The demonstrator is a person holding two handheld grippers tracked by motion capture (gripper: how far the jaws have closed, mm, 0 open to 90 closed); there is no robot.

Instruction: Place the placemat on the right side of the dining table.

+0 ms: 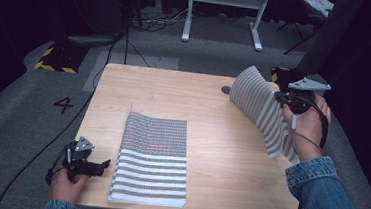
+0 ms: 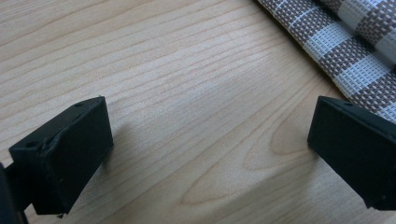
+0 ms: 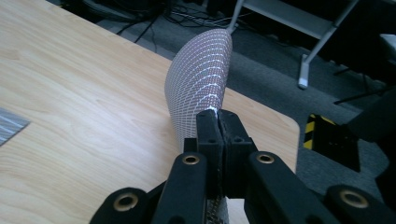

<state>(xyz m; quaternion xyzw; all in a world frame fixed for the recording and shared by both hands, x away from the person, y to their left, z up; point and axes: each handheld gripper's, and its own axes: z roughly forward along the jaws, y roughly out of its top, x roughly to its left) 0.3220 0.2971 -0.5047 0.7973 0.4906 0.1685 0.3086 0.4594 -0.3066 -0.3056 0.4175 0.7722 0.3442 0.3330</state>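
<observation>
Pinching one edge of a striped placemat (image 1: pixel 261 108), the right tool (image 1: pixel 280 97) holds it raised and curled above the bench (image 1: pixel 206 136) at the right edge, its long axis running from near to far. A second mat (image 1: pixel 153 157) lies flat, lengthwise toward the person, just beside the left tool (image 1: pixel 104 166), whose jaws stand spread and empty.

**Right gripper view: woven mat clamped and lifted**

The right gripper (image 3: pixel 217 122) has its two black jaws pressed together on the edge of a striped woven placemat (image 3: pixel 201 79). The mat arches upward and away above the wooden table (image 3: pixel 84 107). Beyond the table edge: grey floor, cables, a white desk leg (image 3: pixel 312 56).
</observation>
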